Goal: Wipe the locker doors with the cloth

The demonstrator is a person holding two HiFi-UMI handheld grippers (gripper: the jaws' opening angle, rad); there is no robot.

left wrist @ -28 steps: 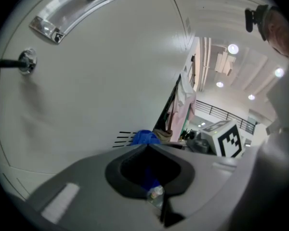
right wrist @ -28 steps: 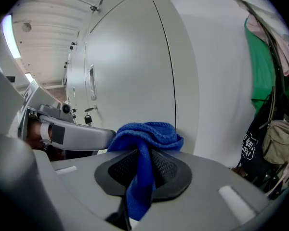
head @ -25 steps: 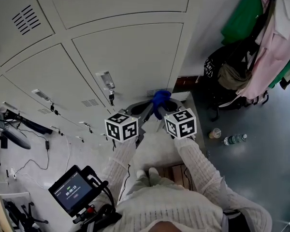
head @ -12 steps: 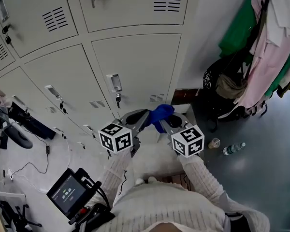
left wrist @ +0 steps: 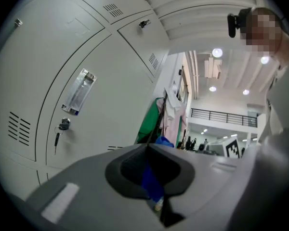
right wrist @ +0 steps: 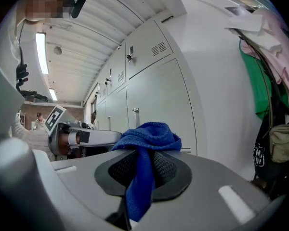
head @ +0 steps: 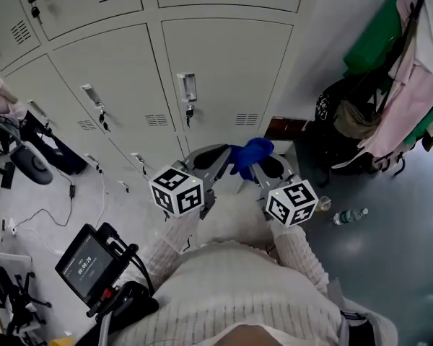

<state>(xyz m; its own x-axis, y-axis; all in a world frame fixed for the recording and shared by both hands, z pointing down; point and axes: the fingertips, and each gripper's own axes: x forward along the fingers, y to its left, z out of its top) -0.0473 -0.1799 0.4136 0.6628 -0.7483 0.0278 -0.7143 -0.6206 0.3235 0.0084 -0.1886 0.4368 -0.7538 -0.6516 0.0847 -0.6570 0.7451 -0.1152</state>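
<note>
The blue towelling cloth shows a soft, nubbly pile, matt throughout. The right gripper is grey moulded plastic, smooth and dull; its black pads carry a fine mesh-like texture. The pale grey metal locker doors look painted and smooth, with a faint satin sheen; the small bright metal handle plate on one is polished and reflective. The dark grey floor is glossy, catching light. The cream knitted sleeves are ribbed and matt.
</note>
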